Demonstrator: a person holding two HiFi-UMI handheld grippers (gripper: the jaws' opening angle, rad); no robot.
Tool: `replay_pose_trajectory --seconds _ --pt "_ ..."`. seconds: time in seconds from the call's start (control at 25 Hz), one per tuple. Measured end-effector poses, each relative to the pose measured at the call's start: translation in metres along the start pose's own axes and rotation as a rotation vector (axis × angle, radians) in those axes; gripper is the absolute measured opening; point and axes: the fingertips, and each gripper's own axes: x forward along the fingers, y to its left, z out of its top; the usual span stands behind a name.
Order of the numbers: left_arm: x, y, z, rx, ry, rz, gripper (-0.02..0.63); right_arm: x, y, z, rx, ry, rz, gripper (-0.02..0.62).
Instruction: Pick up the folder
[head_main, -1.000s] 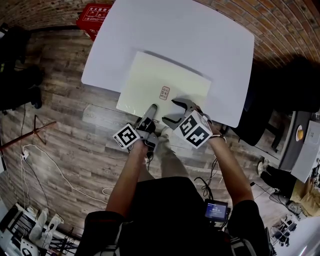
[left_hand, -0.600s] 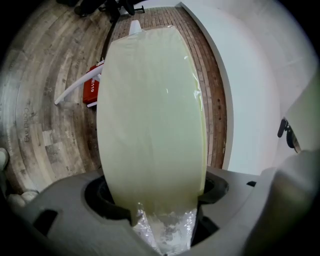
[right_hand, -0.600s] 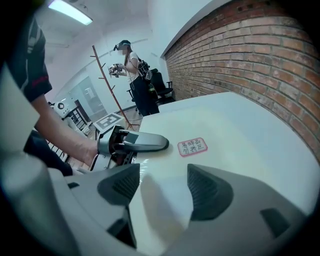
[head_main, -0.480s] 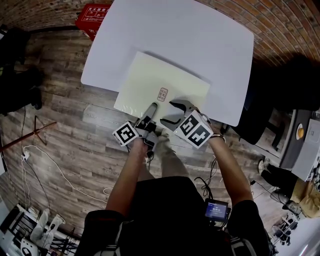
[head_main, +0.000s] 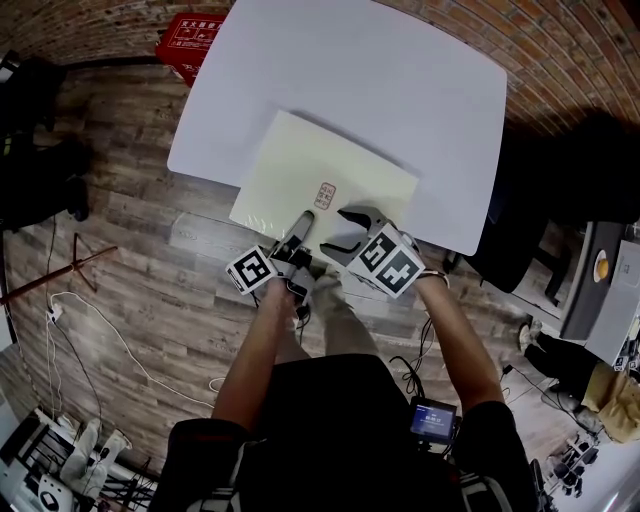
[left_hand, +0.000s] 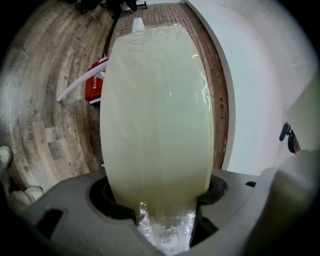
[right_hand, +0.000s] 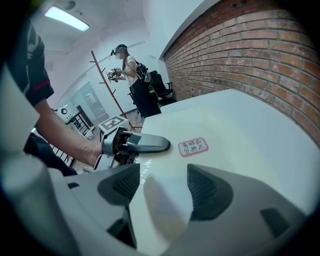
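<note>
Left gripper (head_main: 302, 222): pressed together on the near edge of the folder (head_main: 320, 170). In its own view the pale sheet and a crinkled bit of clear wrap are pinched between the jaws.
Right gripper (head_main: 351, 228): spread wide and pinching nothing. It sits just right of the left gripper at the same near edge, and in its own view the folder's surface shows between the two ribbed pads.
Hands: both reach up from the bottom of the head view, with a marker cube just behind each gripper.
Folder: cream-coloured and flat, in the middle of the head view. It lies aslant on the table (head_main: 400, 80), and its near left part sticks out past the table's edge over the floor (head_main: 120, 240).
Red stamp (head_main: 326, 195): a small mark on the folder, just above the two grippers.
Table: white with rounded corners, filling the upper middle of the head view.
Floor: grey-brown wooden boards, with cables (head_main: 60, 310) at lower left.
Red box (head_main: 192, 32): upper left, partly under the table's corner.
Brick wall (head_main: 570, 50): upper right.
Person (right_hand: 129, 65): stands far off at upper left in the right gripper view.
</note>
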Motion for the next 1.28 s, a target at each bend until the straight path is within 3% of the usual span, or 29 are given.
replay_pose_trajectory --seconds 0.32,0.8,1.08,1.28 --pt "-0.008 -0.001 -0.002 -0.016 0.000 0.025 0.311 0.001 0.004 -0.001 -0.009 -0.007 -0.019 0.307" --pt "-0.022 -0.008 -0.001 0.027 0.004 0.071 0.285 -0.006 0.020 0.002 -0.001 0.008 -0.015 0.307" --pt "-0.027 -0.025 0.001 0.100 0.059 0.046 0.275 -0.013 0.029 0.004 -0.008 -0.007 -0.036 0.307" --pt "-0.030 -0.037 0.005 0.101 0.063 0.034 0.275 -0.021 0.035 0.015 0.028 -0.053 -0.052 0.307"
